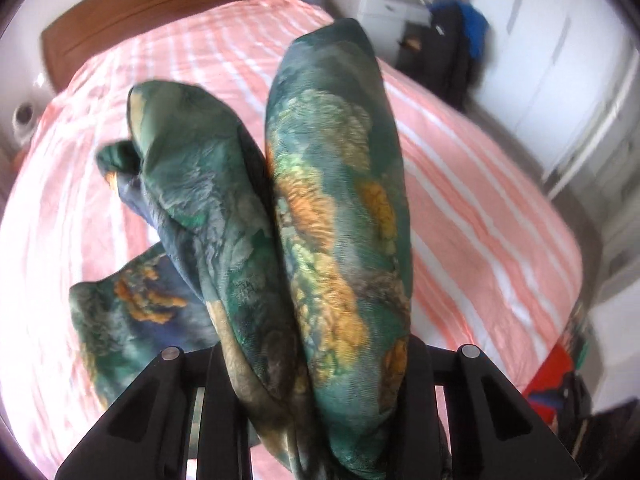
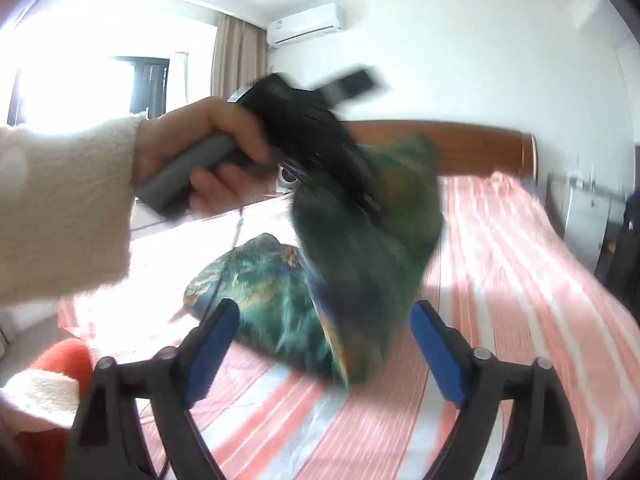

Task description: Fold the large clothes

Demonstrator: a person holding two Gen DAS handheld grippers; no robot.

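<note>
Garment (image 1: 332, 208) of green print bunches up between the fingers of my left claw (image 1: 320, 420), clenched on it above the striped bed (image 1: 480, 208); my right claw (image 2: 324, 336) gapes, released.

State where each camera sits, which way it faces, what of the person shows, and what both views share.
Left wrist: sits on the left tongs, looking down its fingers over the striped bed toward the headboard; the tongs are shut on the green garment; no hand shows.
Right wrist: sits on the right tongs, open and empty, facing the window and air conditioner; it shows the left hand and sleeve holding the left tongs.
Shared: garment, bed, headboard.
</note>
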